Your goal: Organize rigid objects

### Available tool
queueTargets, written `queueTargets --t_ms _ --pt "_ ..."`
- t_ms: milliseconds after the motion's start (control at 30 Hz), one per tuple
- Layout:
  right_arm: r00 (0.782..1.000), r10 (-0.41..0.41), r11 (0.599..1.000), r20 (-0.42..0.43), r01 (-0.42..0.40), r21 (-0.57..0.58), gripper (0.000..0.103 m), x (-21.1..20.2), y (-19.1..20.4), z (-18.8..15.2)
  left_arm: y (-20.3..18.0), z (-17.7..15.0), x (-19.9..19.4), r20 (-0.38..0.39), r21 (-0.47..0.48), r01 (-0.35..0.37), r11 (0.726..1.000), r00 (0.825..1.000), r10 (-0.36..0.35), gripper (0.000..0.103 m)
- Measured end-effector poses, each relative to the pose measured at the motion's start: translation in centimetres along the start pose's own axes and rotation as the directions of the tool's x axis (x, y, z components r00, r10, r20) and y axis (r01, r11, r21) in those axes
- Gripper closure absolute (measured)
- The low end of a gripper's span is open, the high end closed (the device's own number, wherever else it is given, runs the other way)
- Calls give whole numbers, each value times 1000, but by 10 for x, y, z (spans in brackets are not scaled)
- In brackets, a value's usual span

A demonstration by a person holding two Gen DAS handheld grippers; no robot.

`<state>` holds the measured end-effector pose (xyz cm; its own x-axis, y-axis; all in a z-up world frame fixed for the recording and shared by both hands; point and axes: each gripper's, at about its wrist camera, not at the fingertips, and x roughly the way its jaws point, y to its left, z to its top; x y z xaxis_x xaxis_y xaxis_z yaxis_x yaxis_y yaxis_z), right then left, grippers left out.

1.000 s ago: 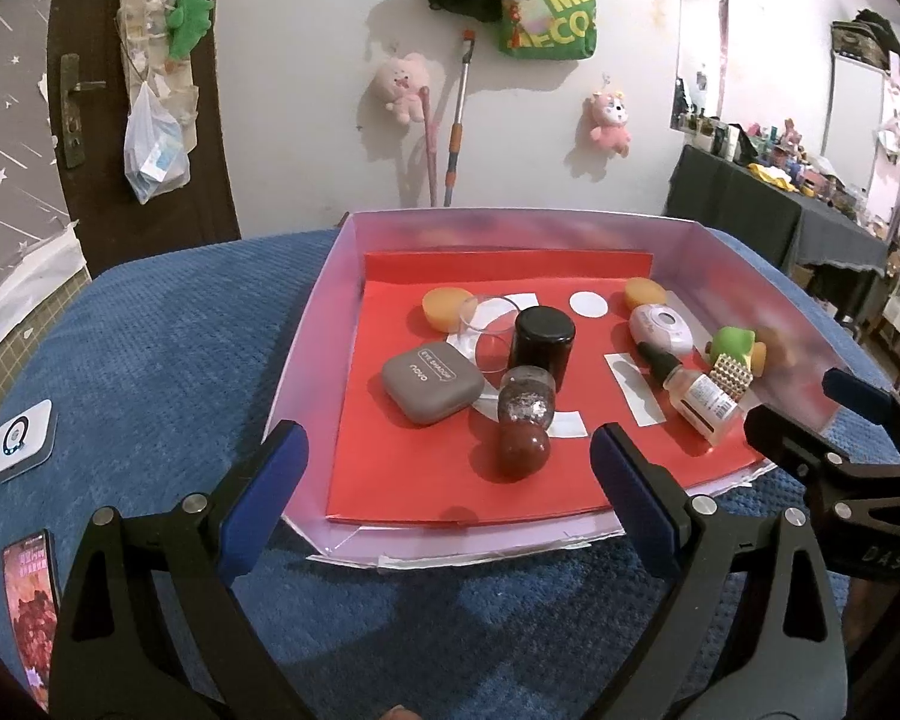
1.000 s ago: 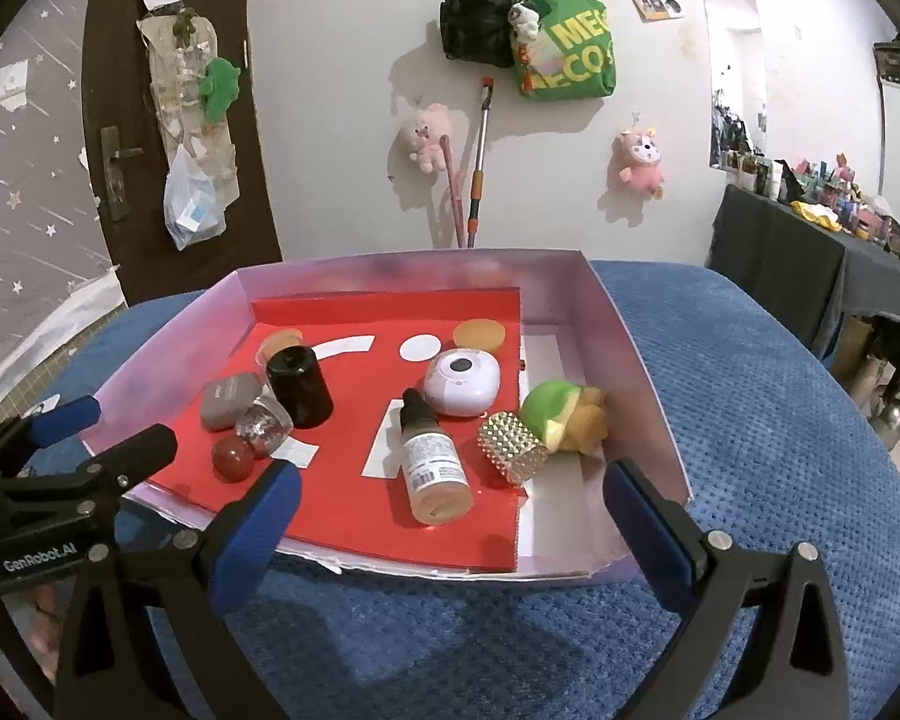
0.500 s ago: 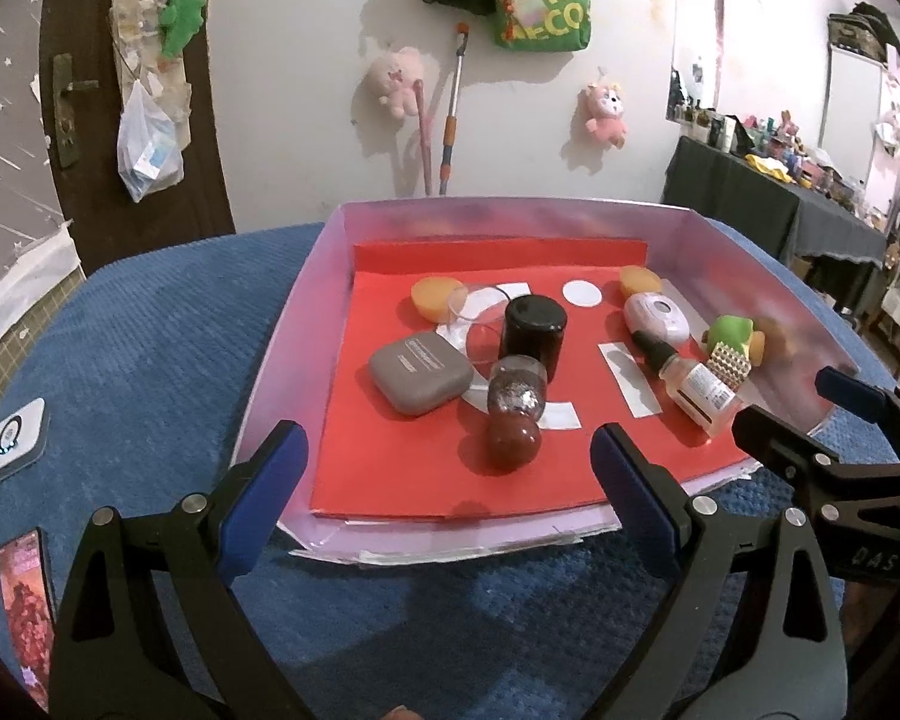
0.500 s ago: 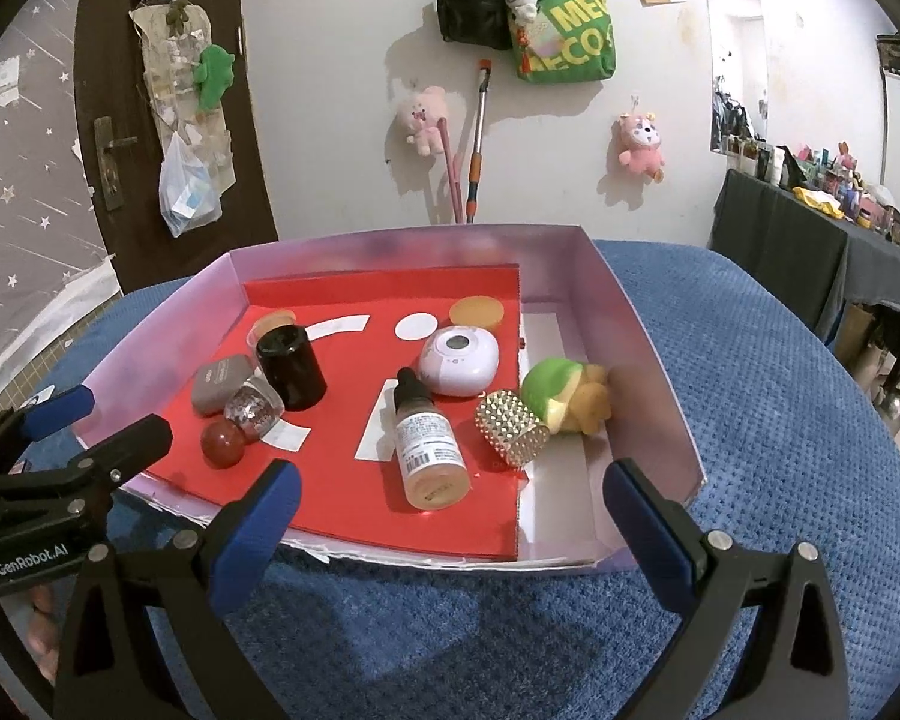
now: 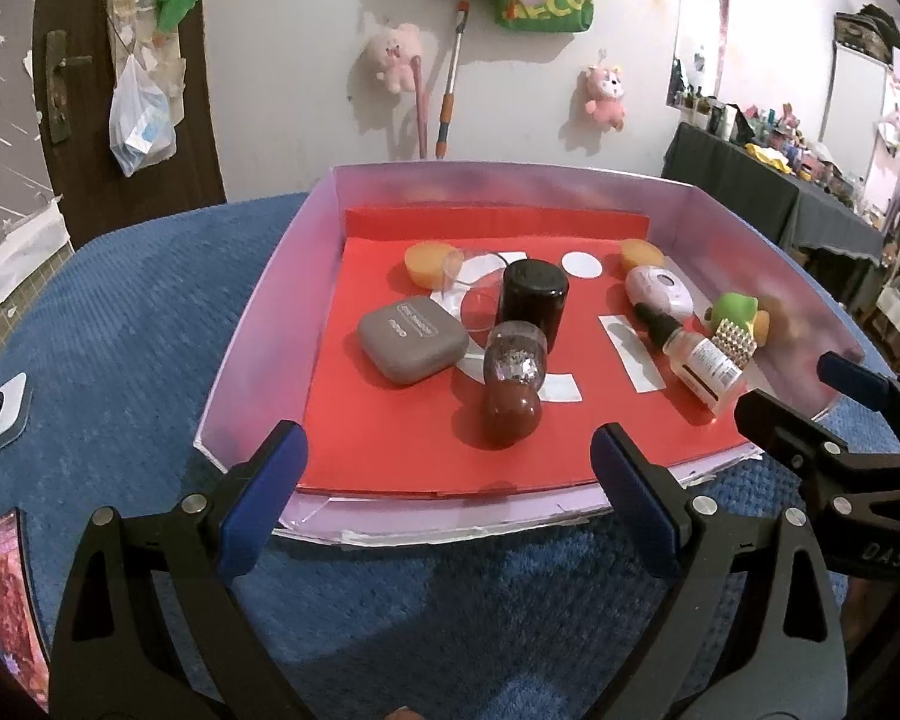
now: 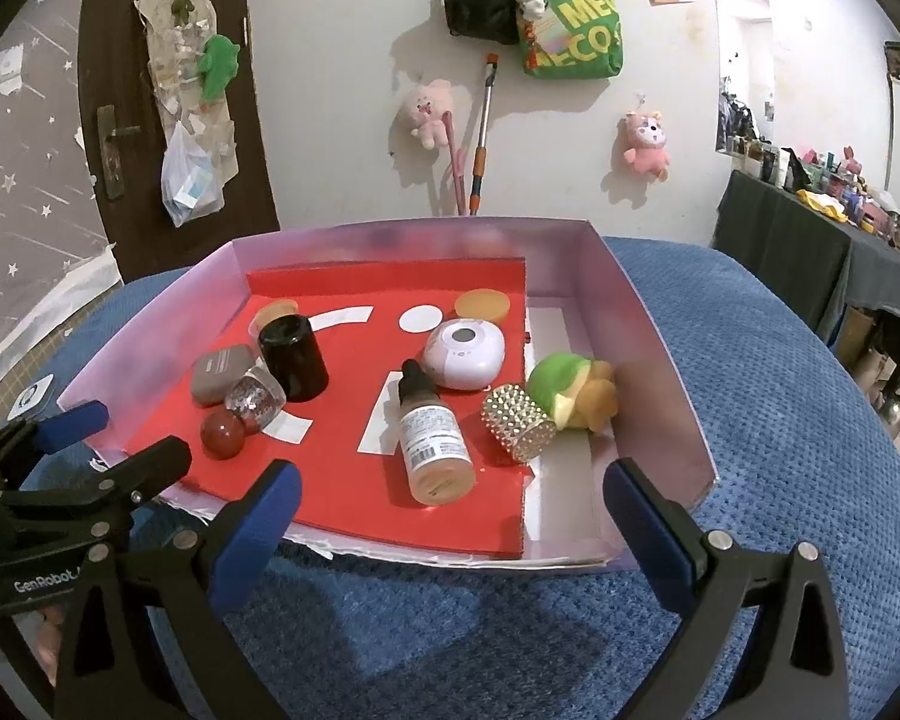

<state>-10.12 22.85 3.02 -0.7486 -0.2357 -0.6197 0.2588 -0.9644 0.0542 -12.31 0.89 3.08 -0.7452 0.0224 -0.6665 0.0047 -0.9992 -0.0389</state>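
**Both grippers held open before the tray of small objects**

The left gripper (image 5: 444,486) and the right gripper (image 6: 450,516) are held over the blue cloth (image 6: 780,396), just in front of the near edge of the purple tray (image 6: 660,360). The jaws of both are wide apart and nothing is held between them.

Inside the tray, a red sheet (image 6: 342,468) covers most of the floor. The dropper bottle (image 6: 432,438) is laid on its side; its long axis runs from near to far, with the black cap pointed to the far wall and the base toward the right gripper. Just behind the cap, the white oval case (image 6: 465,354) is seen. To the right of the bottle, the studded gold cylinder (image 6: 519,426) is laid on its side, touching the green and yellow toy (image 6: 570,390).

On the left part, the black jar (image 5: 534,303) stands upright. The grey case (image 5: 413,341) lies flat beside it. The glitter bottle with a dark red round cap (image 5: 510,387) is laid down, cap pointed toward the left gripper.
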Motion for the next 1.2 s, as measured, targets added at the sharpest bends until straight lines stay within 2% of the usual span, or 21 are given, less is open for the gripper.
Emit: queueTargets --t_ms 267,700,967,1200 --pt "1000 1 1000 -9 -1 -4 0 0 0 1 1 -1 1 -15 -18 17 1000 1000 -17 7" --pt "1000 30 999 -2 -30 -26 0 -13 6 5 5 2 -19 21 -24 32 999 999 -31 7" --pt "999 49 997 -10 -50 -52 0 -35 11 -2 4 -8 -35 15 0 56 998 998 -56 7" --pt "997 51 997 -55 -54 -57 0 -43 7 -18 -3 -24 -38 -21 28 84 996 996 -83 7"
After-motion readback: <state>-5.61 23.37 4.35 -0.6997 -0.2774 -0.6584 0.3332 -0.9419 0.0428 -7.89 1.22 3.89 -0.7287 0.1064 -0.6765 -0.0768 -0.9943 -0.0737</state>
